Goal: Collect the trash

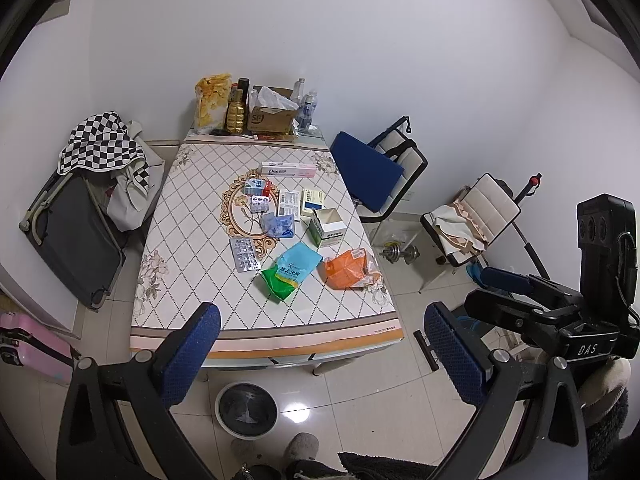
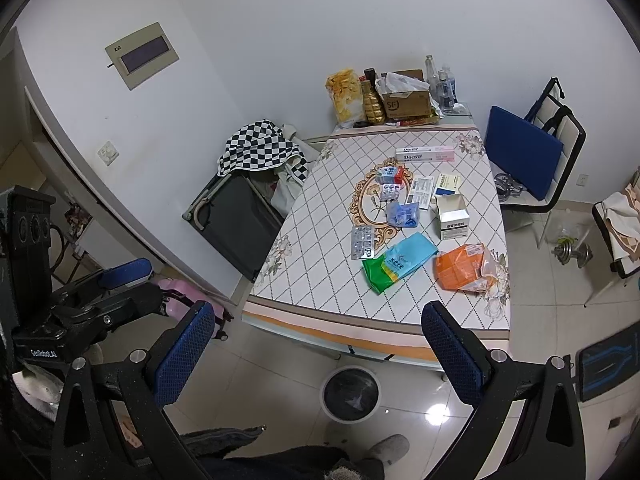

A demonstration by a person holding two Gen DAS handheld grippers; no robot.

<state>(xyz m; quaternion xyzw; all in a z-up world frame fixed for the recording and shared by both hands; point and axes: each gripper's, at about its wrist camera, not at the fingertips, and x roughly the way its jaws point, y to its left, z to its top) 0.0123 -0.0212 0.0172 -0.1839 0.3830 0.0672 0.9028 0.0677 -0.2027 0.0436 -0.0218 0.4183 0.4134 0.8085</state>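
Standing against the white wall, the table [image 1: 192, 280] is carrying a diamond-patterned cloth and all the loose trash. Sitting on the tiled floor just beyond its near edge is the round bin [image 1: 246, 410], lined with a dark bag and well below the tabletop. Both grippers are hovering above the floor short of the table, gripping nothing: the left gripper [image 1: 322, 354] is showing its blue pads spread wide, and the right gripper [image 2: 318, 354] is likewise spread wide, with the bin visible between its fingers.

Lying nearest the front edge on the right is the orange wrapper [image 1: 350, 270], crumpled, with the green-and-blue pouch [image 1: 290, 276] just beside it to the left. Behind them the open white carton [image 1: 328, 226] is standing upright. A silver blister sheet [image 1: 245, 255] is lying flat left of the pouch. Toward the centre, small medicine boxes [image 1: 290, 202] and a blue crumpled packet [image 1: 278, 226] are clustering on the oval print. Farther back, the long toothpaste box [image 1: 288, 170] is lying crosswise.
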